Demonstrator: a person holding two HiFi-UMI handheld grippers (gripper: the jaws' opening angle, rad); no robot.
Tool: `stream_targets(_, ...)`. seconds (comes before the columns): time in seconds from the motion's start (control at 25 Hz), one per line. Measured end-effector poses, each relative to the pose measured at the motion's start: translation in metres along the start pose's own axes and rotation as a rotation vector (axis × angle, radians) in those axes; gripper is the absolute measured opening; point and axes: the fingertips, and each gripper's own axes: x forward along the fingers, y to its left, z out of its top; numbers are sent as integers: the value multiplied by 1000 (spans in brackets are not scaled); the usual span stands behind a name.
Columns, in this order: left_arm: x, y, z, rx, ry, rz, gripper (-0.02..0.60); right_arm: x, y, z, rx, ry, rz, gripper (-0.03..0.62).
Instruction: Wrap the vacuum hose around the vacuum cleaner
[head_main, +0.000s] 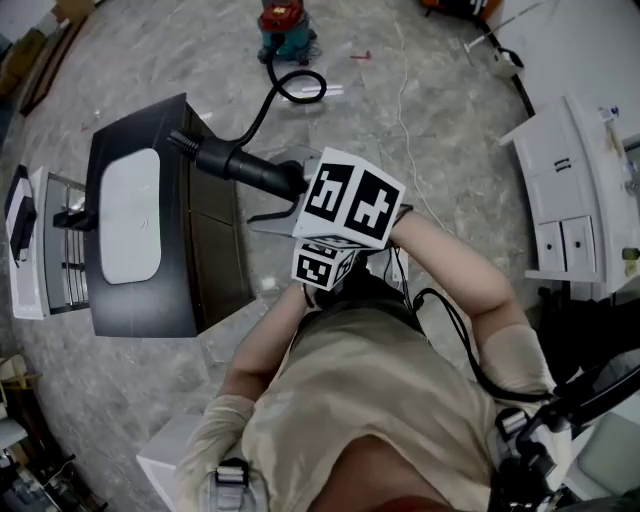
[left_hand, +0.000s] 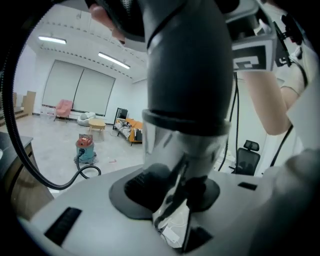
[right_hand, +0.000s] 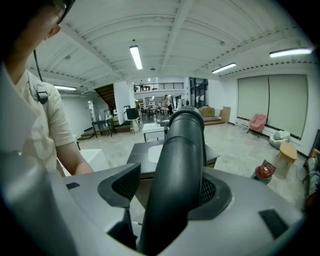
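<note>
My left gripper has its jaws clamped on the stiff end of the vacuum hose. My right gripper has its jaws apart, same tube lying loose between them. Hose trails across the floor to the vacuum cleaner, well apart from me, past the dark desk.

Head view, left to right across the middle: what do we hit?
White rack → white pad on the black table → black hose wand → white cabinet.
</note>
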Motion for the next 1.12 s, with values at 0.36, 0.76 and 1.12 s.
stream_targets(0.36, 42, 31, 36, -101, 3, -42, 138, -60, -80, -34, 31, -120, -84, 334)
stream_targets(0.76, 93, 114, 87, -272, -28, 141, 138, -181, -141, -273, 487, -42, -248, 333)
stream_targets(1.12, 116, 130, 142, -382, -127, 150, 138, -91, -209, -358, 227, 274, -382, 333)
